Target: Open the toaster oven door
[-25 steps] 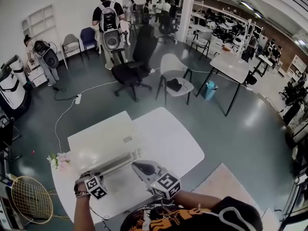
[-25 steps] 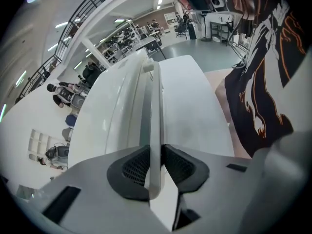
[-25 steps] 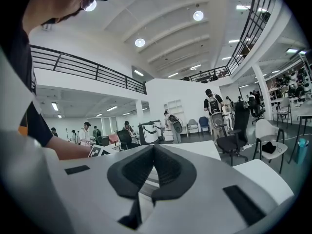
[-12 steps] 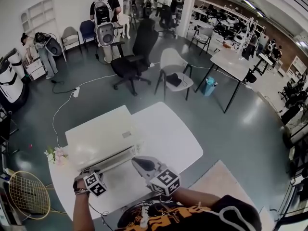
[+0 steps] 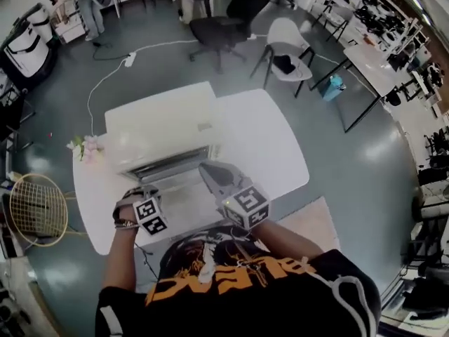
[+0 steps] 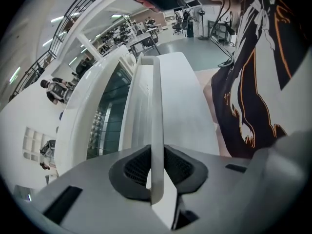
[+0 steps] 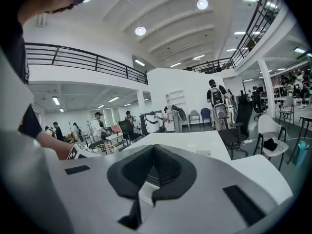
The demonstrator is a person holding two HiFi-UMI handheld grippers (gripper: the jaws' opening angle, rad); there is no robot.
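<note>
1. Gripping the door handle (image 6: 157, 106), the left tool (image 6: 156, 175) is clenched on the white bar, which runs straight ahead between its dark pads. Taking it near the left end gives a firm hold for pulling.
2. Just left of that tool's jaws lies the glass window (image 6: 103, 116) of the door, with wire racks showing behind it. The toaster oven (image 5: 161, 121) stands directly ahead of the tool on the white table (image 5: 263, 142).
3. From the head view the door looks tipped a little towards the person. I judge the opening begun but not finished.
4. The right tool (image 7: 153, 172) hangs to the right of the left one, its jaws closed together on nothing and aimed over the oven's top. It is probably held there to leave the door room to swing down.
5. Farther out to the left tool's left, pink flowers (image 5: 84, 146) lie at the table edge, clear of the door's path.
</note>
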